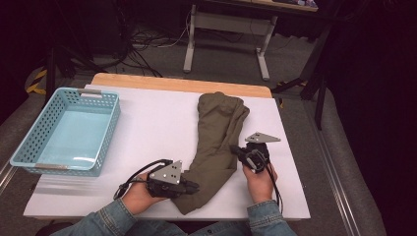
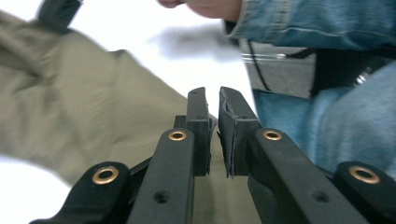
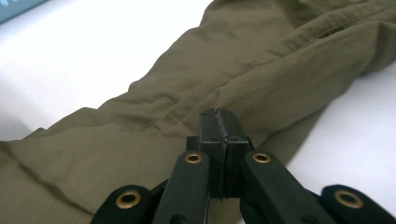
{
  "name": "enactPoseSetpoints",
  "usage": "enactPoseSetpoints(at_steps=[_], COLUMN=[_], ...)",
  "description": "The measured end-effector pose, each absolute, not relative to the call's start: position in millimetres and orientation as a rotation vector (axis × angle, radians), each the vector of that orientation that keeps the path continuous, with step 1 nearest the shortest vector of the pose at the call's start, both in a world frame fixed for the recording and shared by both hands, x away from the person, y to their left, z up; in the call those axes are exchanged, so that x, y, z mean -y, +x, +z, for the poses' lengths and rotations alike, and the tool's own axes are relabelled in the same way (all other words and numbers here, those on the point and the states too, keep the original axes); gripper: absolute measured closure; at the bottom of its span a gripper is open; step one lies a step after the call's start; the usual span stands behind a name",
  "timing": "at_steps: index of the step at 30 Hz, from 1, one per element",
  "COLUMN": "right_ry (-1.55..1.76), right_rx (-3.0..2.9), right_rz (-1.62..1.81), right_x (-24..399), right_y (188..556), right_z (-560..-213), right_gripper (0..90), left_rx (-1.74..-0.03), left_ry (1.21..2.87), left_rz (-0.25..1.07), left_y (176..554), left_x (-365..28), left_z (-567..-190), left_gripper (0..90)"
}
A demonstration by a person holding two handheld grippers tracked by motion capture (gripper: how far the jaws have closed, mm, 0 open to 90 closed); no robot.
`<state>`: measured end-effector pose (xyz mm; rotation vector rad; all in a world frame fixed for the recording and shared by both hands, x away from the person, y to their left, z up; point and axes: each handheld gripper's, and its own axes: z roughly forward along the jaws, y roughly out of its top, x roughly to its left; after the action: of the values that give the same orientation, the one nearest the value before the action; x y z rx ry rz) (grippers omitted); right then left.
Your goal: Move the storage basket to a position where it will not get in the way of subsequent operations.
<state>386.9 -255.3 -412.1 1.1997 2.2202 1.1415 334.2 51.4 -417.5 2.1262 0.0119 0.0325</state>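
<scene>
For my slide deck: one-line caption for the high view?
Two hand-held grippers, left and right, work a folded olive garment on a white table beside a light-blue basket.

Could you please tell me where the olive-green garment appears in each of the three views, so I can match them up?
High view: the olive garment lies centre-right on the white table, running from the far edge toward the person.
Left gripper view: it covers the left half.
Right gripper view: it crosses the whole picture.
Shared landmark: the white table.
</scene>
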Motion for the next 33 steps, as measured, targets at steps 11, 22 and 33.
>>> enactPoseSetpoints(at_steps=[11,22,33], right_ry=[1.248,1.283,1.220], right_rx=[-2.201,-2.250,-2.277], right_rz=[1.125,1.128,1.154], right_x=[292,303,295], right_y=[370,366,366], right_z=[-414,-426,-426], right_gripper=[90.0,90.0,90.0], left_rx=[-0.155,-0.274,-0.292], left_ry=[2.127,2.095,2.179], left_rz=[0.152,0.096,0.060], left_y=[353,392,420], left_x=[-52,-28,17], left_z=[-408,-401,-413], left_gripper=[73.4,64.9,56.6])
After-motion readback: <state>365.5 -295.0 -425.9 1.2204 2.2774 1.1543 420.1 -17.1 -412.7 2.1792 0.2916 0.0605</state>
